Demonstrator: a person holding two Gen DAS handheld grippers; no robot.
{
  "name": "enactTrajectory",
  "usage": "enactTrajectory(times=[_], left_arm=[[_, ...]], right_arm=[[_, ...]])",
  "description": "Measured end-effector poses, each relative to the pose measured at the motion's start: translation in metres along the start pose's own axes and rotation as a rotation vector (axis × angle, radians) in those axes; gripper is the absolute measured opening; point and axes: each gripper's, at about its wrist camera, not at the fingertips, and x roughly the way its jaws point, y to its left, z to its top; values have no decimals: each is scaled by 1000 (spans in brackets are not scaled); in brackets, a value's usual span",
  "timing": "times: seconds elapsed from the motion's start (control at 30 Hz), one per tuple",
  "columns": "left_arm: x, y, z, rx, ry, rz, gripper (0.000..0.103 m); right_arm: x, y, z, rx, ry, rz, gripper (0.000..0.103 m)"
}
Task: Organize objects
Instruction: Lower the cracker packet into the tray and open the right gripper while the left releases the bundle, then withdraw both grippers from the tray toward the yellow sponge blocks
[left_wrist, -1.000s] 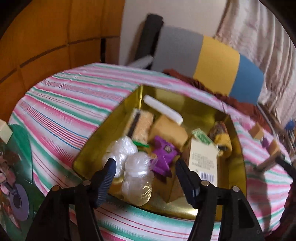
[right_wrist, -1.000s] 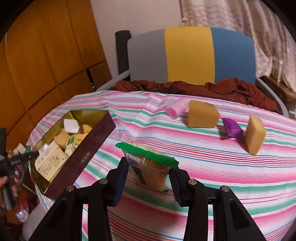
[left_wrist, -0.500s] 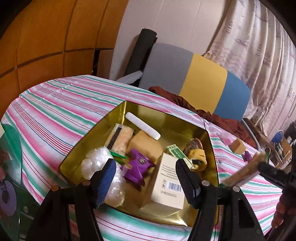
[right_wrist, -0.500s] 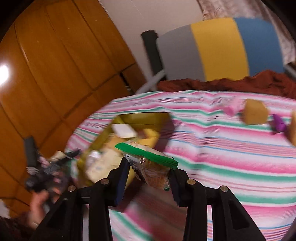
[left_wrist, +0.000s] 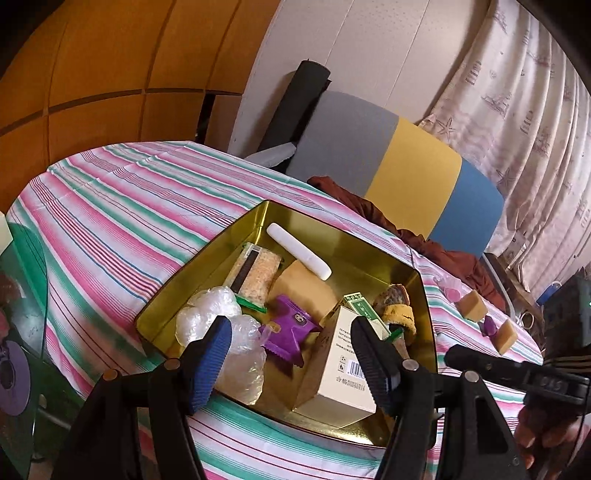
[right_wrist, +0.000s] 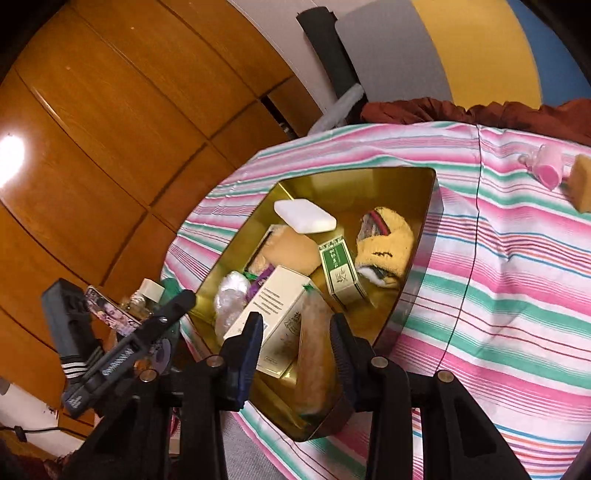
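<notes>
Item: I am holding the right hand-held gripper (right_wrist: 295, 336) wide above the gold rectangular tin (right_wrist: 424, 258); the loose orange snack packet (right_wrist: 314, 354) risks snagging its rim.

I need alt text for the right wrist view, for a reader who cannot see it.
The right tool hangs open over a gold tin on a striped tablecloth, with a green-topped snack packet between its fingers, just inside the tin. The tin also holds boxes, a white bar and a yellow sock.
</notes>
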Motion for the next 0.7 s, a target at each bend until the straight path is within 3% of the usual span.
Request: enactTrajectory(times=[0.17,0.43,0.7], left_arm=[[1,-6,-2,16,13,-10,68],[7,-39,-9,65,61,-93,68],[13,-103,-26,203,122,-176,68]], right_arm=[[3,-5,-2,6,-1,-29,40],[-23,-12,-4,-45,-64,-131,48],[-56,-76,-10,-28,-58,-331,49]])
